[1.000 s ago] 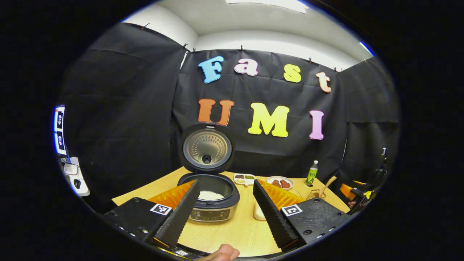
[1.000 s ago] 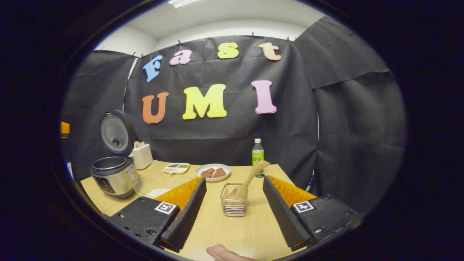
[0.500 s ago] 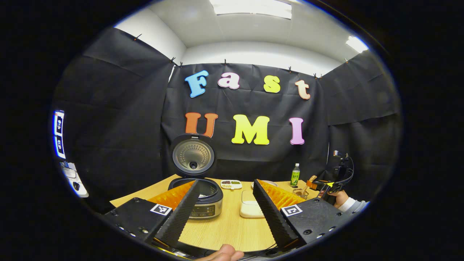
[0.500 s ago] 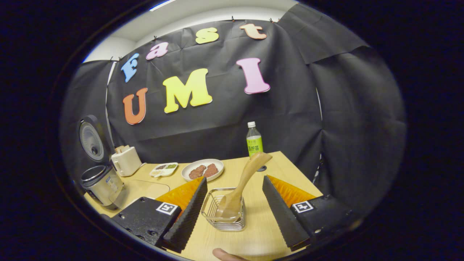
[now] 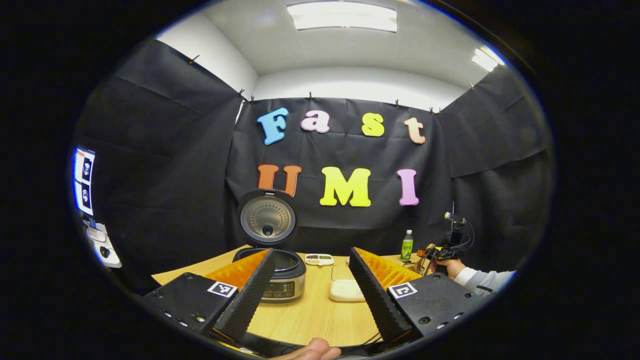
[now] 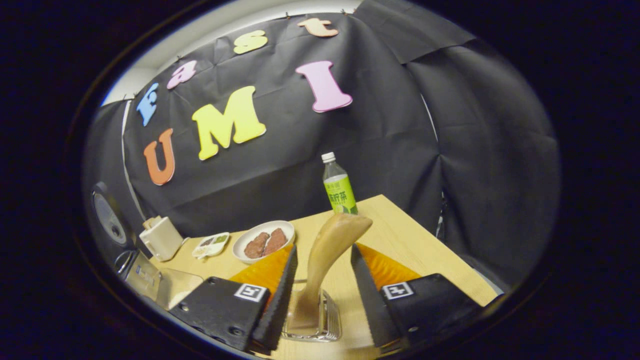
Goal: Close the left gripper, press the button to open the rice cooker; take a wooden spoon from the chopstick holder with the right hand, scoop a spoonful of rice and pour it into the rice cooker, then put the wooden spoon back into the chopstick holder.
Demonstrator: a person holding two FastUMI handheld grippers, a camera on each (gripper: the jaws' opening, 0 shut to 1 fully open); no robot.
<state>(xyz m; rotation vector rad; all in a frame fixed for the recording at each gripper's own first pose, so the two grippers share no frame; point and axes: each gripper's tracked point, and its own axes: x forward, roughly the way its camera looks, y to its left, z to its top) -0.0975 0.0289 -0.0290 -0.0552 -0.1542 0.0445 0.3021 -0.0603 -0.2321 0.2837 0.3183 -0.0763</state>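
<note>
The right hand-held gripper has closed in on the chopstick holder near the surface's right edge, its jaws narrowed around the wooden spoon but seemingly not yet pinching it. The left hand-held gripper has pulled back, wide open and empty. The rice cooker stands open, so scooping likely comes next.

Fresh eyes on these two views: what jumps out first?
In the right gripper view, the wooden spoon leans out of the wire chopstick holder, between the open fingers of the right gripper. In the left gripper view, the rice cooker sits with its lid upright.
</note>
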